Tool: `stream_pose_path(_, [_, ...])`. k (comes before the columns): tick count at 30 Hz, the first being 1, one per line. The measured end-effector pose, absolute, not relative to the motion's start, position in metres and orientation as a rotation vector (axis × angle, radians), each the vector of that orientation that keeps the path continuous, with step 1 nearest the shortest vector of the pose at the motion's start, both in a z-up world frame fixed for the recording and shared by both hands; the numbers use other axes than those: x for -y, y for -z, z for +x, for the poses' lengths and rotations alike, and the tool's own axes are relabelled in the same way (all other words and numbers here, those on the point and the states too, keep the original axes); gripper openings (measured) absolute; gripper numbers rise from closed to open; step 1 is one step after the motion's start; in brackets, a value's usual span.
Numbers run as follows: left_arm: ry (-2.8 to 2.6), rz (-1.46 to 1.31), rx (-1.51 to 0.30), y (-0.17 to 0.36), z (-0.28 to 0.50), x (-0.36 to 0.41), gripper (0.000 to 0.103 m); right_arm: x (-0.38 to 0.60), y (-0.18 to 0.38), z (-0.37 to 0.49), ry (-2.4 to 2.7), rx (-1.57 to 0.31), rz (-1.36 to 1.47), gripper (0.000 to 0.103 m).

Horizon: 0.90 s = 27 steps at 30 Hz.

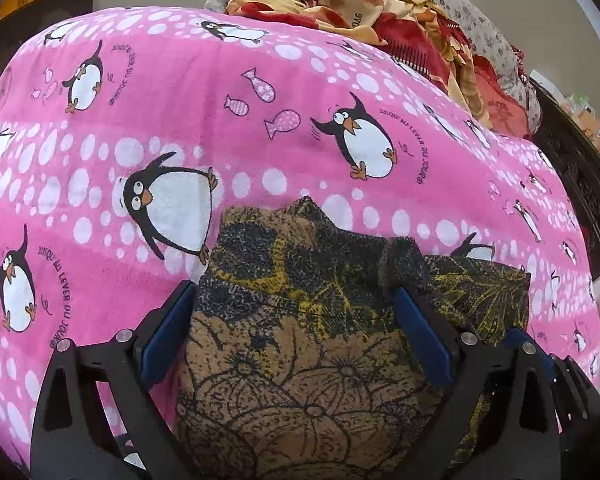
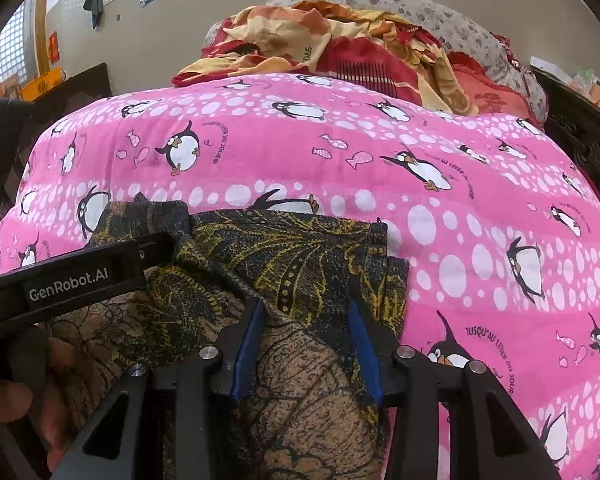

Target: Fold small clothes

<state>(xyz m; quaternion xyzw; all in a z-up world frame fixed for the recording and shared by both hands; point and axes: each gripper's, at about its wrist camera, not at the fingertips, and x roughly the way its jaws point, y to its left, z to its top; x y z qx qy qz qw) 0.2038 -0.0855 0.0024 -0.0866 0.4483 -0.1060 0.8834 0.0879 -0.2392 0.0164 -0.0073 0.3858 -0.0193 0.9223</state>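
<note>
Brown patterned garment (image 1: 300,340): one, between wide-open left gripper (image 1: 296,320); right gripper (image 2: 306,340) unclear.

The garment (image 1: 300,320) runs under both left fingers (image 1: 168,328) and off the bottom edge. Between the right fingers (image 2: 248,344), whether the pads press it is unclear.

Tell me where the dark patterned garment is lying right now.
The dark patterned garment lies on the pink penguin blanket, at its near edge, bottom centre in both wrist views.
</note>
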Motion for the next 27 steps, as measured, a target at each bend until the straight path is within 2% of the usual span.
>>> stream_pose_path(27, [0.233, -0.201, -0.93, -0.004, 0.2, 0.079, 0.098, 0.229, -0.016, 0.09, 0.062, -0.787, -0.074, 0.043])
